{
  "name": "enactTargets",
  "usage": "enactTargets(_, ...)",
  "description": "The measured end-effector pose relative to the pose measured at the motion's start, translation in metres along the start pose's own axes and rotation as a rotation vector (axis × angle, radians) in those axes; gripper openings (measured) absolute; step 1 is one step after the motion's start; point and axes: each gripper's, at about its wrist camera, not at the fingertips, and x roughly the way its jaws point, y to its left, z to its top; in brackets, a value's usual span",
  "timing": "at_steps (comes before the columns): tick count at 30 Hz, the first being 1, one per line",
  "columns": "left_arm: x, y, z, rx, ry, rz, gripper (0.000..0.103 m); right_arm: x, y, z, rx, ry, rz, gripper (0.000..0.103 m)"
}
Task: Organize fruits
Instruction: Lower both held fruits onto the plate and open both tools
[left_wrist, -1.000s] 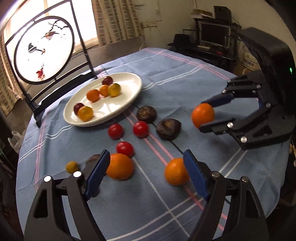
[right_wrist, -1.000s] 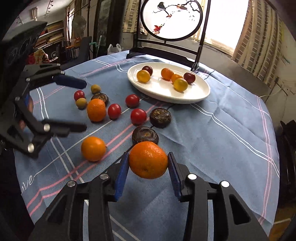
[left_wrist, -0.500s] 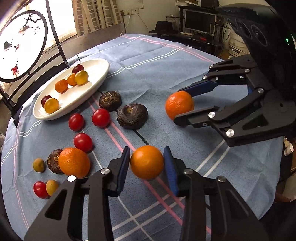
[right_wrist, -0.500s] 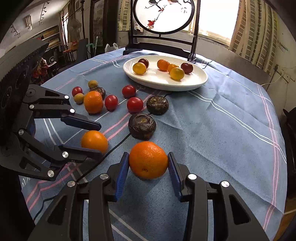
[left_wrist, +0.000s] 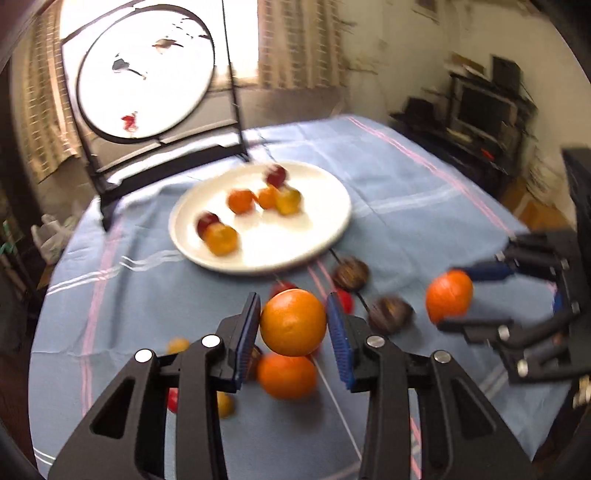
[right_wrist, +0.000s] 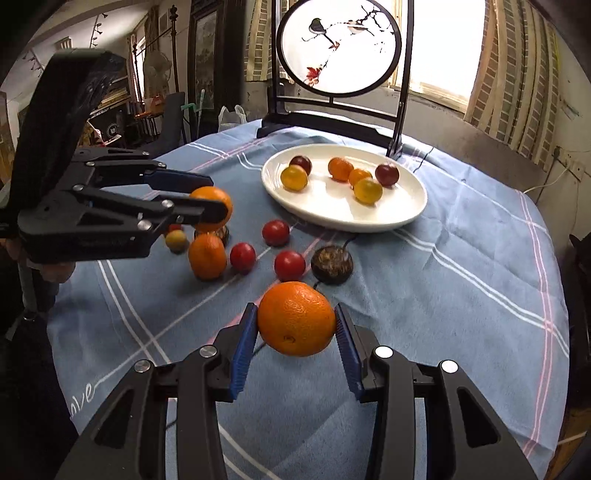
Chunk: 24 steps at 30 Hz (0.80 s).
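The left gripper (left_wrist: 293, 328) is clamped on an orange (left_wrist: 293, 322), its blue pads pressing the fruit's two sides, and carries it clear of the blue checked tablecloth (left_wrist: 388, 206). The right gripper (right_wrist: 295, 328) likewise squeezes a second orange (right_wrist: 296, 318) between its pads, above the cloth; this fruit is slightly wider than tall, its long axis running across from pad to pad, and its small navel dimple faces the camera, low on the front. The left-hand orange looks nearly round, with no stem mark that I can make out through the blur. Beyond both lies the white plate (right_wrist: 406, 214), just in front of a round painted screen (right_wrist: 340, 44); it holds six small fruits, two dark red, two orange, two yellow. On the cloth near the plate lie a third orange (right_wrist: 207, 256), three red cherry tomatoes (right_wrist: 276, 232), a yellowish one, and dark brown round fruits (right_wrist: 331, 264).
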Motion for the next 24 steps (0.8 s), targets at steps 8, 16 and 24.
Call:
enactTargets(8,0.022,0.034,0.057,-0.067,-0.058,0.149,0.036,0.012,-0.023,0.072,0.042,-0.101,-0.016,0.042)
enactTargets(16,0.067,0.049,0.08,-0.063,-0.028,0.153,0.036,0.058,-0.058,0.099,0.117,-0.064,-0.028,0.042)
enactTargets(24,0.111,0.053,0.085,-0.062,0.039,0.119,0.036,0.108,-0.092,0.115,0.186,-0.011,-0.044,0.042)
